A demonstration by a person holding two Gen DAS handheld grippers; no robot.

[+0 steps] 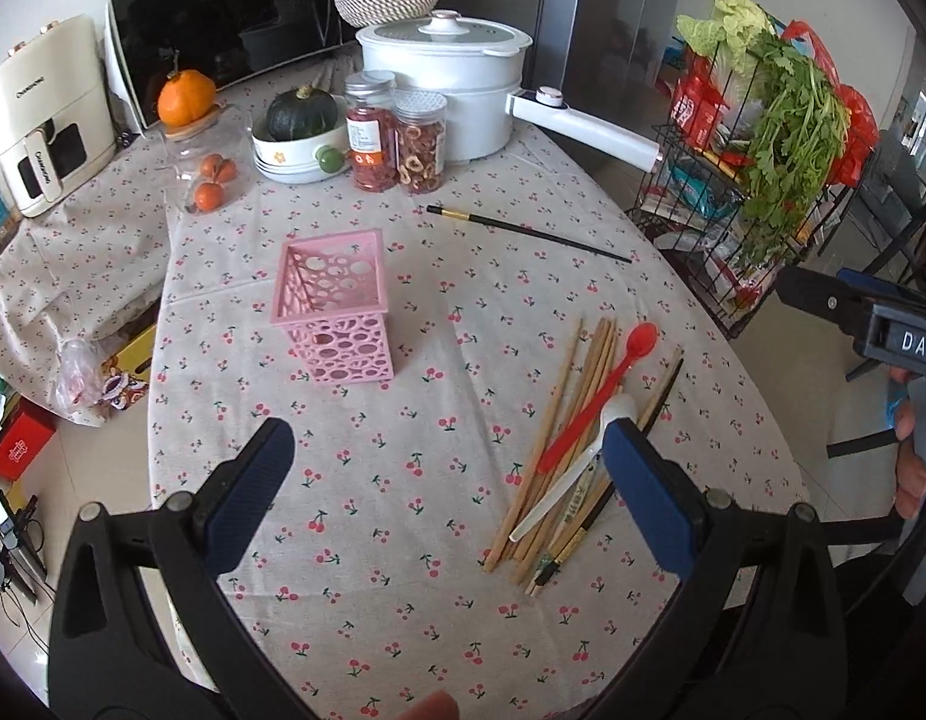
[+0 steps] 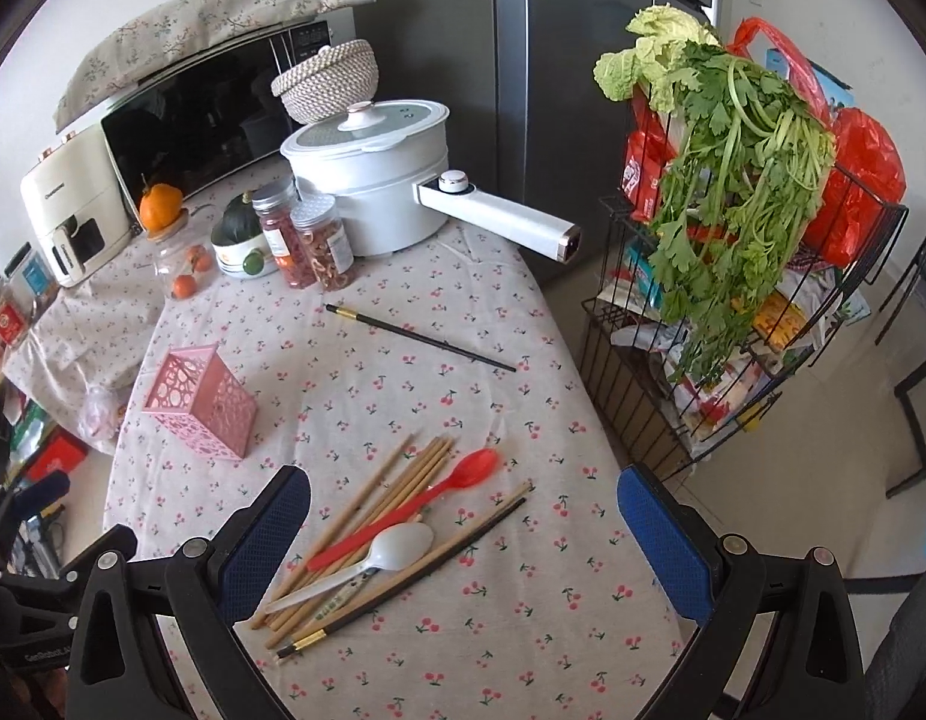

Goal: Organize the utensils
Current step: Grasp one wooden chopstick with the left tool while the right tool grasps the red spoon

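Blue-padded and spread wide, the left gripper and right gripper both hang empty — nothing is sorted yet. Lower centre of the right view lies the heap of bamboo chopsticks, red plastic spoon and white plastic spoon. Next, I judge: pinch one, carry it to the pink perforated holder, mid-left. Farther up, a lone black chopstick. "DAS" shows at the left view's right edge.

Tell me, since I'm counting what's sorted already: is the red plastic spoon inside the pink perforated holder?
No, the red plastic spoon lies on the wooden chopsticks on the tablecloth, apart from the pink perforated holder.
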